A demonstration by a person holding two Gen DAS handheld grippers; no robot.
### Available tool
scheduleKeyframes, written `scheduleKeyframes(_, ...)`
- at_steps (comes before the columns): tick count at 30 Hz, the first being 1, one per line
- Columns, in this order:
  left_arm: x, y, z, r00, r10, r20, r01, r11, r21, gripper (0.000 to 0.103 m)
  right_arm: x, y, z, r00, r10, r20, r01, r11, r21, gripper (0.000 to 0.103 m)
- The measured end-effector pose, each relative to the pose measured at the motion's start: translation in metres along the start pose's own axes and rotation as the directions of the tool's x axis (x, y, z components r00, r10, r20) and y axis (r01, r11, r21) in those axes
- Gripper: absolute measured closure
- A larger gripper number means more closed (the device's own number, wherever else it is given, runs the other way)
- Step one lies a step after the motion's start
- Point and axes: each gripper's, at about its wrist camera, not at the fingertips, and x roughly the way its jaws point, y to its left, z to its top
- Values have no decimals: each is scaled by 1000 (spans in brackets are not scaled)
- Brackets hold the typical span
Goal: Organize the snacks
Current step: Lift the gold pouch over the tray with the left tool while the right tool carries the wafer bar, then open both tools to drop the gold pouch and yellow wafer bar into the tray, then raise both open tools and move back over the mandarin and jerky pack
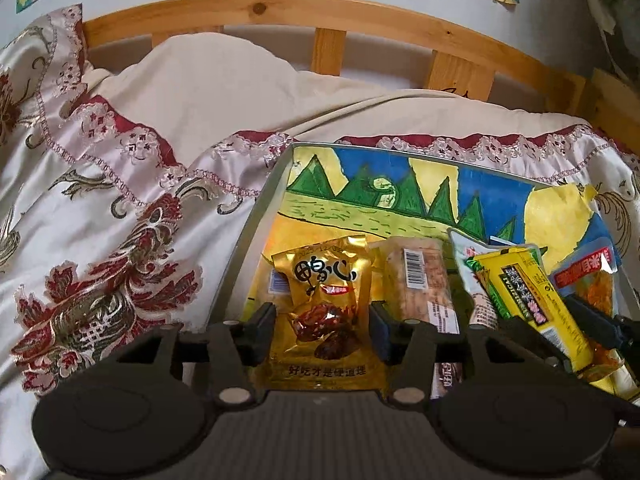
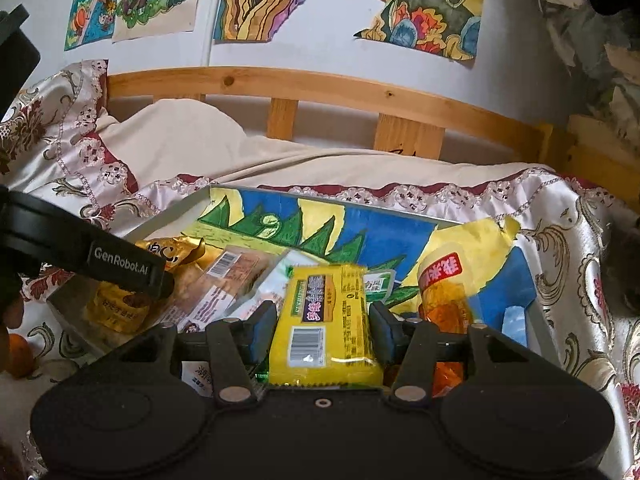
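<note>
The left gripper (image 1: 323,330) straddles a glossy gold foil pouch (image 1: 320,300) with a clear window showing dark brown pieces. Its jaws stand partly apart with a sliver of gap at each side, so the pads do not seem to press on the crinkled pouch, which lies flat in the tray (image 1: 256,216). The right gripper (image 2: 323,330) has its pads against the sides of a smooth yellow plastic-wrapped block (image 2: 326,320), barcode facing up, and appears to grip it just above the tray's contents.

The tray is shallow, grey-rimmed and rectangular, lined with a crayon drawing (image 1: 384,196) of green peaks on blue and yellow. Just right of the gold pouch lies a clear wrapper of tan biscuits (image 1: 420,280); beyond the yellow block's right side stands an orange packet with a red label (image 2: 444,292). The tray rests on a bed, on a satiny embroidered bedspread (image 1: 100,240) with maroon scalloped trim. Ahead are a cream pillow (image 1: 224,92) and a slatted pine headboard (image 1: 280,12).
</note>
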Motion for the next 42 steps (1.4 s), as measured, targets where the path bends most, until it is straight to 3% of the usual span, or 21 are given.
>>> scheduleKeyframes(2, -1, 1, 1, 1000, 1, -4, -1, 1000, -6, 43, -2, 0, 0, 1000, 1, 2, -1, 1000, -2, 48)
scheduleKeyframes(9, -27, 6, 3, 999, -17, 41, 19, 999, -41, 19, -29, -4, 7, 997, 37, 67, -38, 999, 16, 31)
scheduleKeyframes(19, -95, 22, 1, 988, 4, 154, 3, 999, -47, 4, -98, -9, 23, 983, 46, 180, -54, 998, 40, 12)
scheduleKeyframes(28, -169, 33, -29, 963, 22, 268, -14, 999, -29, 1, -166, -6, 29, 967, 58, 248, -68, 997, 33, 4)
scheduleKeyframes(42, -246, 55, -86, 937, 77, 342, -77, 997, -14, 1, -244, 8, 20, 953, 86, 289, -99, 995, 33, 1)
